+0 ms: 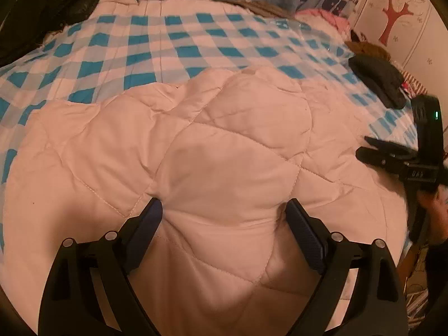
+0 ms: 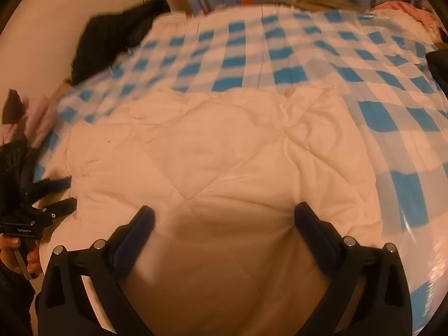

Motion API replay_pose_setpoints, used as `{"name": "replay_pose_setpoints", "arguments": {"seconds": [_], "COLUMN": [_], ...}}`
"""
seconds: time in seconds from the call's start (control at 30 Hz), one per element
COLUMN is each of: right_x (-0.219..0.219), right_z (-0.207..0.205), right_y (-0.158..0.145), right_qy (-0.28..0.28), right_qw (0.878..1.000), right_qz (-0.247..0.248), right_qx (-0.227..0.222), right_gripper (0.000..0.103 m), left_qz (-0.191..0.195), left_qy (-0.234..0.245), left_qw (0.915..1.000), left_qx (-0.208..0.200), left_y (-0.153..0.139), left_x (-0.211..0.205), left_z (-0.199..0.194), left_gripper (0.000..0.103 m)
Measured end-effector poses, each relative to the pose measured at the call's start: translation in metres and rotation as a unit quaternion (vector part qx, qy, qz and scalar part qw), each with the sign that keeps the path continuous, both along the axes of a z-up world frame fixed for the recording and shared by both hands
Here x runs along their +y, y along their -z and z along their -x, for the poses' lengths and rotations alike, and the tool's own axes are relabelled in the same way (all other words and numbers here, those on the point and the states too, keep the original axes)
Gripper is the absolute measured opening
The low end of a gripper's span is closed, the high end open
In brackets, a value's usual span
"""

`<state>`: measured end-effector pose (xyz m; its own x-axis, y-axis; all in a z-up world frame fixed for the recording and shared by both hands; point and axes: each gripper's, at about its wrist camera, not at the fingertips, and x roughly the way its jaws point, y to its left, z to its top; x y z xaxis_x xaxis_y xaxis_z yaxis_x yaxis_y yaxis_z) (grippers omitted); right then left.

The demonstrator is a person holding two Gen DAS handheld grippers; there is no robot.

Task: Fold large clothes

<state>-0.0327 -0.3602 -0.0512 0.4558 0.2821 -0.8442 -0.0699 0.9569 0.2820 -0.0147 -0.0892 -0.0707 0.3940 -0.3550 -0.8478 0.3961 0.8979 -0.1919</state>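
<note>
The quilt (image 1: 218,151), pale pink with a blue-check face, lies across the bed (image 1: 403,254), its near part folded back pink side up. It looks soft, puffy and bulky: it should sag and slide, so an edge or corner gives a surer hold than the padded middle. The left gripper (image 1: 224,218) and right gripper (image 2: 224,224) hover spread wide over the pink, pinching nothing. The right view is blurred, so contact there is unsure.

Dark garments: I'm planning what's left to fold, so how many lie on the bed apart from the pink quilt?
2: a black garment at the bed's far left corner and a dark knitted piece at its right edge. More may be hidden.
</note>
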Motion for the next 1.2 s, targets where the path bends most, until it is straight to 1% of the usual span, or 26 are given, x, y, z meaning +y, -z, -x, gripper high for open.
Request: {"name": "replay_pose_setpoints", "arguments": {"seconds": [0.03,0.07,0.1,0.13,0.2,0.23,0.3,0.33,0.37,0.4,0.43,0.5,0.57,0.63,0.67,0.7,0.77,0.8,0.83,0.87,0.9,0.97,1.03,1.1,1.17,1.2], "right_x": [-0.001,-0.002,-0.002,0.001,0.009,0.012,0.020,0.021,0.018,0.011,0.001,0.002,0.004,0.004,0.010,0.016,0.037,0.047,0.058,0.063,0.063,0.062,0.059,0.056,0.063,0.067], "right_z": [0.000,0.002,0.005,0.003,-0.003,-0.013,-0.037,-0.049,-0.057,-0.063,-0.062,-0.062,-0.065,-0.065,-0.060,-0.056,-0.054,-0.056,-0.061,-0.068,-0.072,-0.076,-0.073,-0.048,-0.013,0.005], "right_y": [-0.008,-0.017,-0.034,-0.047,-0.064,-0.067,-0.049,-0.027,-0.003,0.018,0.026,0.024,0.022,0.006,-0.011,-0.026,-0.041,-0.037,-0.018,0.001,0.014,0.014,0.004,-0.025,-0.054,-0.064], "right_qy": [0.008,0.017,0.017,0.014,0.009,0.009,0.008,0.014,0.017,0.022,0.038,0.035,0.028,0.039,0.040,0.031,0.006,-0.008,-0.022,-0.028,-0.027,-0.024,-0.016,-0.002,-0.036,-0.055], "right_qw": [1.000,1.000,0.999,0.999,0.996,0.995,0.997,0.998,0.999,1.000,0.999,0.999,1.000,0.999,0.999,0.998,0.997,0.997,0.998,0.999,0.999,1.000,1.000,1.000,0.997,0.995], "right_qz": [-0.002,-0.007,-0.015,-0.012,-0.010,-0.011,0.003,0.033,0.040,0.006,-0.027,-0.017,-0.008,0.009,0.006,-0.002,-0.001,0.006,0.026,0.030,0.022,0.020,0.023,0.000,-0.034,-0.057], "right_qx": [0.011,0.005,-0.023,-0.051,-0.087,-0.095,-0.078,-0.058,-0.027,-0.003,-0.009,-0.010,0.006,0.008,-0.021,-0.048,-0.082,-0.083,-0.058,-0.025,-0.010,0.001,0.011,-0.018,-0.054,-0.062], "right_gripper": [0.096,0.096,0.096,0.096,0.096,0.096,0.096,0.096,0.096,0.097,0.097,0.097,0.097,0.096,0.096,0.096,0.096,0.096,0.096,0.096,0.096,0.096,0.096,0.096,0.096,0.096], "left_qz": [-0.003,0.005,0.015,0.025,0.013,0.014,0.027,0.032,0.042,0.051,0.049,0.035,0.035,0.047,0.060,0.059,0.026,0.015,0.022,0.033,0.045,0.025,-0.001,-0.014,-0.007,0.005], "left_qy": [0.003,0.003,0.004,0.004,-0.023,-0.038,-0.076,-0.082,-0.079,-0.074,-0.073,-0.070,-0.067,-0.080,-0.087,-0.090,-0.098,-0.098,-0.093,-0.091,-0.094,-0.097,-0.100,-0.102,-0.094,-0.092], "left_qw": [0.9999,0.9999,0.9999,0.9995,0.9986,0.9983,0.9967,0.9961,0.9960,0.9956,0.9954,0.9960,0.9965,0.9950,0.9929,0.9917,0.9917,0.9929,0.9942,0.9939,0.9927,0.9928,0.9923,0.9914,0.9913,0.9920], "left_qx": [0.010,0.010,0.004,-0.021,-0.045,-0.042,-0.011,-0.003,-0.005,-0.026,-0.038,-0.044,-0.036,-0.037,-0.054,-0.070,-0.079,-0.065,-0.049,-0.052,-0.062,-0.065,-0.073,-0.081,-0.091,-0.085], "left_y": [-0.005,-0.015,-0.023,-0.038,-0.048,-0.044,-0.022,-0.011,0.001,0.004,0.006,0.009,0.006,-0.010,-0.021,-0.027,-0.022,-0.010,0.003,0.008,0.008,0.006,0.002,-0.007,-0.018,-0.022], "left_x": [0.000,0.004,0.013,0.020,0.034,0.039,0.056,0.060,0.063,0.064,0.063,0.059,0.061,0.072,0.081,0.089,0.097,0.103,0.108,0.112,0.114,0.109,0.104,0.102,0.105,0.110], "left_z": [0.001,0.005,-0.001,0.003,-0.007,-0.015,-0.032,-0.036,-0.035,-0.031,-0.028,-0.027,-0.030,-0.024,-0.017,-0.011,-0.010,-0.012,-0.014,-0.013,-0.011,-0.009,0.000,0.014,0.037,0.049], "left_gripper": [0.086,0.086,0.086,0.086,0.087,0.087,0.087,0.087,0.087,0.089,0.089,0.089,0.089,0.089,0.089,0.089,0.090,0.090,0.090,0.090,0.090,0.090,0.090,0.090,0.090,0.090]}}
